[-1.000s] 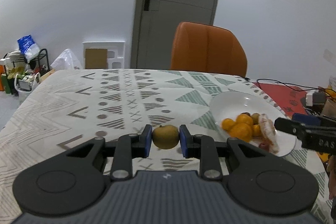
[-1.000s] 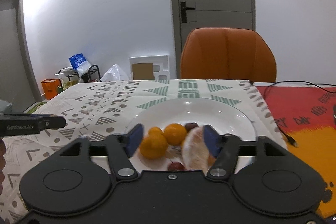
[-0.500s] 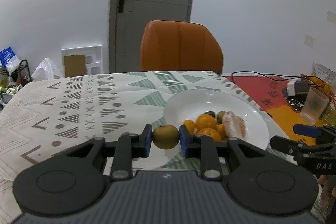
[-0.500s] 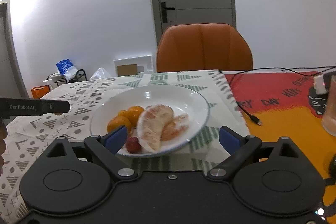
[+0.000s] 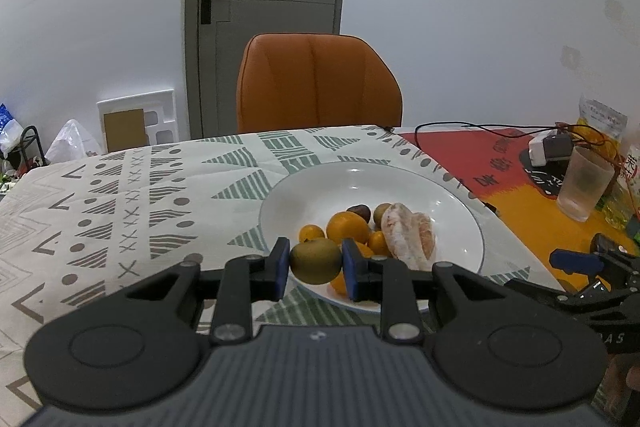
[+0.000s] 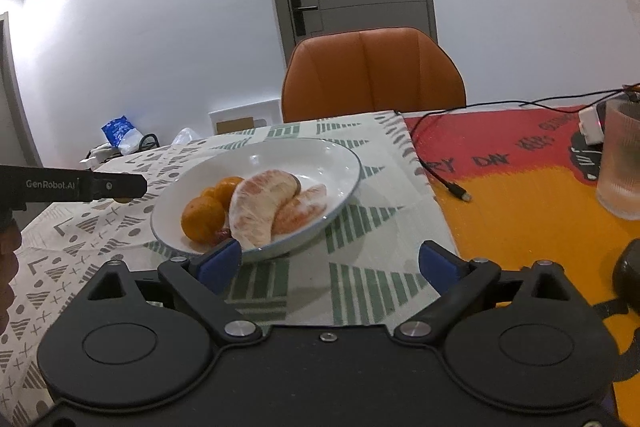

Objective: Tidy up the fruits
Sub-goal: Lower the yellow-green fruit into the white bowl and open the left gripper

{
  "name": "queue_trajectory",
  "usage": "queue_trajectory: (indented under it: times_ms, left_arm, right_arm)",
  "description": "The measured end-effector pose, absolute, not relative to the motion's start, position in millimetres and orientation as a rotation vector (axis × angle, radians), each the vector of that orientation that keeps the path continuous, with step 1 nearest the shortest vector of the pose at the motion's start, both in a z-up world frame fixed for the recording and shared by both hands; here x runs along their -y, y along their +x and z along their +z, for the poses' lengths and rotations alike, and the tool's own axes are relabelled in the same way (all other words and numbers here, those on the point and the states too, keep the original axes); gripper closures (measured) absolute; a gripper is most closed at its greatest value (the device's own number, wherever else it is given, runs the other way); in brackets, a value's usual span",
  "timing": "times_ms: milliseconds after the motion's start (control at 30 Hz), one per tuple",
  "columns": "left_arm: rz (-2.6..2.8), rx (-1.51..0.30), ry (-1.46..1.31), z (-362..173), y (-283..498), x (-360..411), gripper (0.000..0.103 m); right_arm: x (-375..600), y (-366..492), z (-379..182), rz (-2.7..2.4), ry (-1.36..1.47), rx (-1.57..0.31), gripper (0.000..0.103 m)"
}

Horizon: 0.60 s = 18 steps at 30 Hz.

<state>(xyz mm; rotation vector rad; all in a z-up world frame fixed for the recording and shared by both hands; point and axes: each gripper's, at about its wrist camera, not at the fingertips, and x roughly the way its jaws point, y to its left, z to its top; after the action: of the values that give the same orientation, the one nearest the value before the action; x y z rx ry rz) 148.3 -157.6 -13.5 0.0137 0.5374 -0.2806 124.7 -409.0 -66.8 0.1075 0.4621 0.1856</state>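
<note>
kiwi (image 5: pixel 315 259) clenched in left gripper (image 5: pixel 314 269) fingers has swung over the plate (image 5: pixel 460 211) rim at 6 o'clock, ready to drop; right gripper (image 6: pixel 330 263) fingers released, backed off.

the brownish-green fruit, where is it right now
In the left wrist view the brownish-green fruit is clamped in the left gripper, at the near-left rim of the white plate, just in front of the oranges.

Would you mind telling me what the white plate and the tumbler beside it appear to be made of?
The round white plate looks like glazed ceramic: glossy, with sharp light reflections and a thin dark rim line. The ribbed translucent tumbler on the orange mat has a frosted, cloudy look with vertical ridges; it could be glass or plastic, and the pictures do not settle which.
</note>
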Motion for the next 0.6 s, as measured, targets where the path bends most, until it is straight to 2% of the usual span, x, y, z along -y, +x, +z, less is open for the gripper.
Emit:
queue_trajectory:
  times_ms: [600]
  left_arm:
    - [-0.306, -0.551, 0.034, -22.5, 162.0, 181.7, 0.077]
  right_arm:
    - [428.7, 112.7, -63.6, 0.165, 0.12, -0.447, 0.004]
